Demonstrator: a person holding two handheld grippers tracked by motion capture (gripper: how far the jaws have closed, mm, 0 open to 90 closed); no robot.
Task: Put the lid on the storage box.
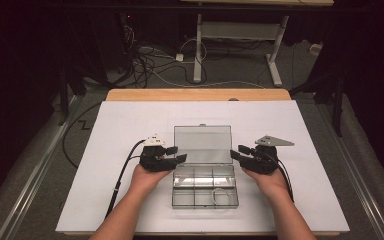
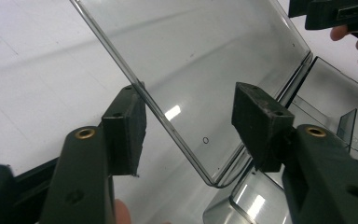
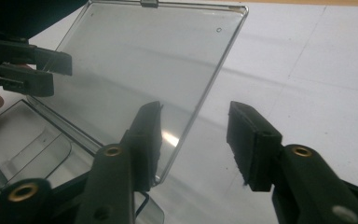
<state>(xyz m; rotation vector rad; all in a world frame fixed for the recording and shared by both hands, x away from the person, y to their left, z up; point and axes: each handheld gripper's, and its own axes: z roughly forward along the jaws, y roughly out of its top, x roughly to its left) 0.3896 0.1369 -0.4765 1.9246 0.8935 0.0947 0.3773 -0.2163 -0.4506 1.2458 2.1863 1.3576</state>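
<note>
The clear box (image 1: pixel 205 186) lies long axis three-to-nine, its lid (image 1: pixel 202 144) raised toward twelve; the left tool (image 1: pixel 176 154) and right tool (image 1: pixel 236 151) stand spread astride the lid's side edges.

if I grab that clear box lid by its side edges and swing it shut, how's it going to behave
The lid looks thin, clear, rigid plastic, so it should swing as one stiff sheet on its hinge, not flop. Its glossy surface, catching glare, may slip between the pads. The box seems light and nearly empty, holding a white cable, so it may slide or tip.
</note>
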